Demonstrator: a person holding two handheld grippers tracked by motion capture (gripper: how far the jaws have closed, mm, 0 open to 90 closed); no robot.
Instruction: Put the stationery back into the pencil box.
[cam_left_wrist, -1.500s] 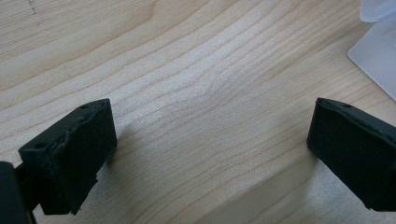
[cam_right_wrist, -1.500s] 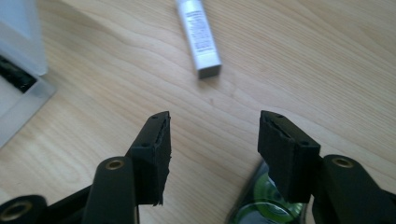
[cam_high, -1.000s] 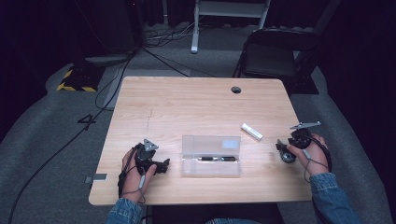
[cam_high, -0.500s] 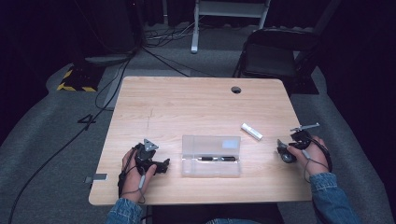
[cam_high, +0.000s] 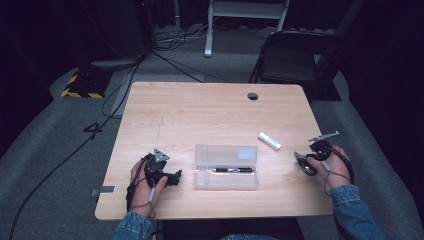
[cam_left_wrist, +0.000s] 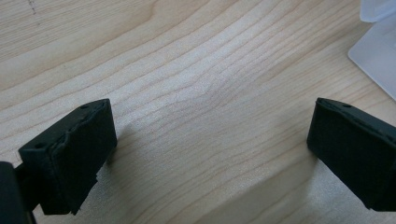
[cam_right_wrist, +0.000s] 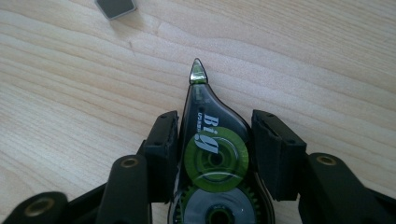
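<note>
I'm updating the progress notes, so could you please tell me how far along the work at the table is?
Early. Done: the right gripper has just been closing its jaws around the correction tape roller, and they now press its sides. In hand: that roller, lying on the table. Left: any lift; the left gripper rests open beside the clear pen case.

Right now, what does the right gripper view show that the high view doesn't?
Right gripper view: the tape roller close up, with green wheels, "Big" lettering and its tip pointing away over the table. The right gripper's fingers have just been closing and seem to touch both its sides. High view: a clear case with a pen inside, a white stick, the left gripper and a chair. Both: the tape roller, the right gripper and the wooden table.
</note>
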